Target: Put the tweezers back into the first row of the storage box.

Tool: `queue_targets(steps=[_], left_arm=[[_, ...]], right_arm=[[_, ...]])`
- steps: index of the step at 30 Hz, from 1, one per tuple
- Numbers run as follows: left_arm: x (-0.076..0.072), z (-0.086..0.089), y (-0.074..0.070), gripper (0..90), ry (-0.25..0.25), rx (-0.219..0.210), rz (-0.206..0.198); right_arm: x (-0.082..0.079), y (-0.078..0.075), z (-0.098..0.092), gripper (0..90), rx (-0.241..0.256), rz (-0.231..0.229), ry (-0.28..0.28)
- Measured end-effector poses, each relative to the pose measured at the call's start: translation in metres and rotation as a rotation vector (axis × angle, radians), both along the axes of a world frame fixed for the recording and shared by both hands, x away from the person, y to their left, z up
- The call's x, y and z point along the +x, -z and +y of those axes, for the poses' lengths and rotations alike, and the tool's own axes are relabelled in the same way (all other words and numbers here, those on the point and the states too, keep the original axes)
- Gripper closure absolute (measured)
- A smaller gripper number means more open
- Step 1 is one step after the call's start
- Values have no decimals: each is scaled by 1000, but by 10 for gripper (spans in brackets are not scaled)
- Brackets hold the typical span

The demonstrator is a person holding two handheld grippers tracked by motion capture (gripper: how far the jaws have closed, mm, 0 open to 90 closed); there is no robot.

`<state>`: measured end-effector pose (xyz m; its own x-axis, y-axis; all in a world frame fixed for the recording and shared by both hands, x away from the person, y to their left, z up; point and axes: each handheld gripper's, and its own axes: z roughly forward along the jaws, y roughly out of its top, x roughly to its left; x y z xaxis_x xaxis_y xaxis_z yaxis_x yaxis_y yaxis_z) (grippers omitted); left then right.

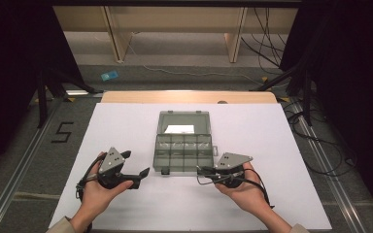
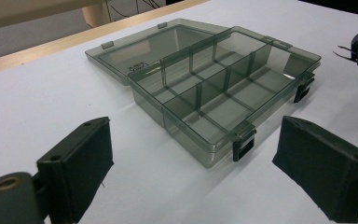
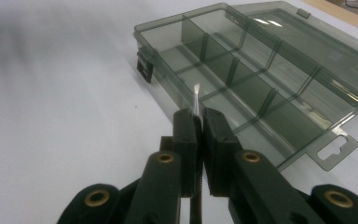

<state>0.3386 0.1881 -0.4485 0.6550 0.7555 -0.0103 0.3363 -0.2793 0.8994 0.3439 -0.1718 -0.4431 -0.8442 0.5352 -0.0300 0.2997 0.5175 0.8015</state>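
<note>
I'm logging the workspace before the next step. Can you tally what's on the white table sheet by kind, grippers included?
Compartment box, lid open: 1
Thin white-tipped stick, in the right gripper: 1
Grippers, left gripper and right gripper: 2
Total: 4

Smoky grey see-through box (image 1: 183,146) with black latches (image 2: 243,144) and a white label (image 1: 180,129) under its lid; white desk (image 1: 126,126) with tan far edge; black tools, left (image 1: 137,177) and right (image 1: 203,171), grey-plated; right one's pin (image 3: 196,99) whitish.

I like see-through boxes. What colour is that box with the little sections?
The box is smoky grey and see-through, with black clips. The left gripper view shows it best.
</note>
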Motion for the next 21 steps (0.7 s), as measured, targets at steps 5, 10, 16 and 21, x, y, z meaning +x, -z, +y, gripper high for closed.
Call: queue_targets(steps=[5, 10, 16, 21], left_arm=[[0, 0, 0, 105, 1, -1, 3], [0, -1, 0, 105, 6, -2, 3], [0, -1, 1, 106, 4, -8, 8], [0, -1, 1, 106, 4, -7, 9]], right_arm=[[4, -1, -1, 850, 5, -9, -1], [7, -5, -2, 849, 13, -19, 20], [12, -8, -4, 850, 21, -23, 34], [16, -11, -5, 849, 27, -36, 43]])
